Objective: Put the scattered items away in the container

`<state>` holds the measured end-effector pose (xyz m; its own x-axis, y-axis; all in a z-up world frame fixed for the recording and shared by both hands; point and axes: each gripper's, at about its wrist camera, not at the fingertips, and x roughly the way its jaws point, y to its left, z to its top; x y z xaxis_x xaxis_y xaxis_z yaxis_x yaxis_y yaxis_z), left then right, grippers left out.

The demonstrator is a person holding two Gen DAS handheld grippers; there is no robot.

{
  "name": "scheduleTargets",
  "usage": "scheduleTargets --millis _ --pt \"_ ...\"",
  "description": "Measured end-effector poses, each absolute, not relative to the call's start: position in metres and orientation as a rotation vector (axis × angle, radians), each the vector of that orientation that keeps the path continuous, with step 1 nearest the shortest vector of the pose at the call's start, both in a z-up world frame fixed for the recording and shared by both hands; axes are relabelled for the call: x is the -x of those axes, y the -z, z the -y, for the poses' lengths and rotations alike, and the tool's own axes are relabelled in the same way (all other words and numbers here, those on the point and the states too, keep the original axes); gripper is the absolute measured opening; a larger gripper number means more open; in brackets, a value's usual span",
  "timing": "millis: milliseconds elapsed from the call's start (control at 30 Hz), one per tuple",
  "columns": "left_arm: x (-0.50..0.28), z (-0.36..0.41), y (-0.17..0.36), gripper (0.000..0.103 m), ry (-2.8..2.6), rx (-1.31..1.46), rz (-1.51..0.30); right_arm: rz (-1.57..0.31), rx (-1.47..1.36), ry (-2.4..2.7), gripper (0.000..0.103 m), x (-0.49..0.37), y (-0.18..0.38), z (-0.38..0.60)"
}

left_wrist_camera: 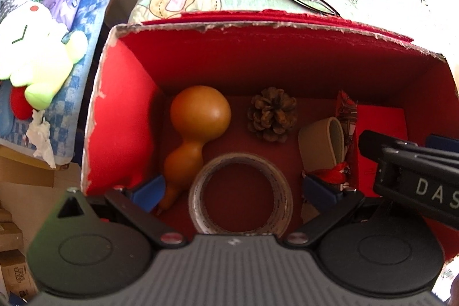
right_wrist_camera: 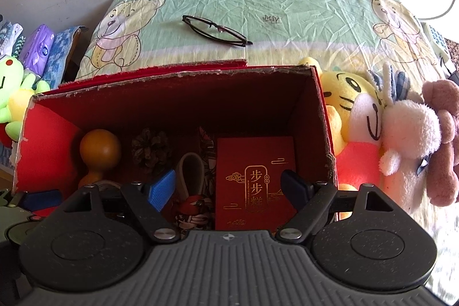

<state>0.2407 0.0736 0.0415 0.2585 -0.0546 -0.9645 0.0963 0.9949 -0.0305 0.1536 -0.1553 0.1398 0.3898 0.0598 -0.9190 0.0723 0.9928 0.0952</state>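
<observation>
A red cardboard box [left_wrist_camera: 258, 27] stands on the bed and holds a brown gourd [left_wrist_camera: 198, 116], a pine cone [left_wrist_camera: 271, 113], a tape roll [left_wrist_camera: 241, 194], a beige strap [left_wrist_camera: 324, 142] and a patterned packet [left_wrist_camera: 348, 116]. My left gripper [left_wrist_camera: 235, 192] hangs open inside the box, its blue pads either side of the tape roll without pressing it. In the right wrist view a red booklet [right_wrist_camera: 255, 162] with gold characters lies in the box [right_wrist_camera: 200, 75]. My right gripper [right_wrist_camera: 229, 185] is open above it, pads apart. Dark-framed glasses [right_wrist_camera: 215, 30] lie on the sheet behind the box.
The bed has a green bear-print sheet [right_wrist_camera: 287, 7]. Plush toys [right_wrist_camera: 373, 119] crowd the box's right side, and a green plush [left_wrist_camera: 37, 48] lies at its left. Tissue packs [right_wrist_camera: 37, 48] sit far left. My right gripper's black body [left_wrist_camera: 416, 177] reaches over the box's right part.
</observation>
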Motion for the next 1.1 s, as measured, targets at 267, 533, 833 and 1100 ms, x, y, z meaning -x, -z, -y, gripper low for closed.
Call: scheduleTargets --millis 267,533,833,1100 --pt "-0.2415 -0.0753 -0.0425 0.102 0.095 -0.026 -1.316 -1.187 -0.104 0.007 0.083 -0.1555 -0.1486 0.1520" --pt "-0.2370 -0.0749 -0.0437 0.102 0.102 -0.037 -1.307 -1.201 -0.095 0.035 0.083 -0.1525 -0.1465 0.1524" --pt "-0.2337 -0.0776 -0.0452 0.102 0.093 -0.039 -1.274 -1.184 -0.074 0.056 0.083 -0.1481 -0.1499 0.1540" --pt "-0.2330 -0.0751 -0.0483 0.101 0.084 -0.053 -1.247 -1.189 -0.074 0.052 0.083 -0.1517 -0.1464 0.1568"
